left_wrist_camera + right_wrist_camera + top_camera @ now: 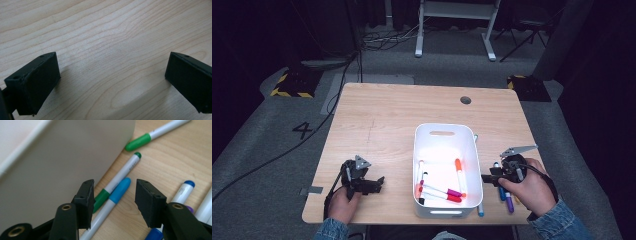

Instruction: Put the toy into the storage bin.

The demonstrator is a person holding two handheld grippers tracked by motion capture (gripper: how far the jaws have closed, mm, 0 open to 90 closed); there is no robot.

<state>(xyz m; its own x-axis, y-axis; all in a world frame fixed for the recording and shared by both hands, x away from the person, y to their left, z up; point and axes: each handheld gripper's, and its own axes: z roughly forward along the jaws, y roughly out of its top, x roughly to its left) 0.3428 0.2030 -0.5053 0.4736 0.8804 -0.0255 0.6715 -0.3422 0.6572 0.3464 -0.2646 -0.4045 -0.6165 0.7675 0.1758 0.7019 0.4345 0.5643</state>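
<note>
one white bin [444, 131] sits on the table [382, 120], about five markers inside it. six markers show beside its wall in the right gripper view. the right gripper [113, 195] hangs open over a light-blue-capped marker [117, 192], white-barrelled, lying between its jaws, untouched. the left gripper [110, 80] rests open over bare wood.

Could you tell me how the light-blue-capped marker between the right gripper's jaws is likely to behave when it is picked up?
The light-blue-capped marker looks rigid, so it probably won't bend. Its round, smooth barrel may roll or slip if the right gripper nudges it. It lies close to a green-capped marker, which might get bumped.
</note>
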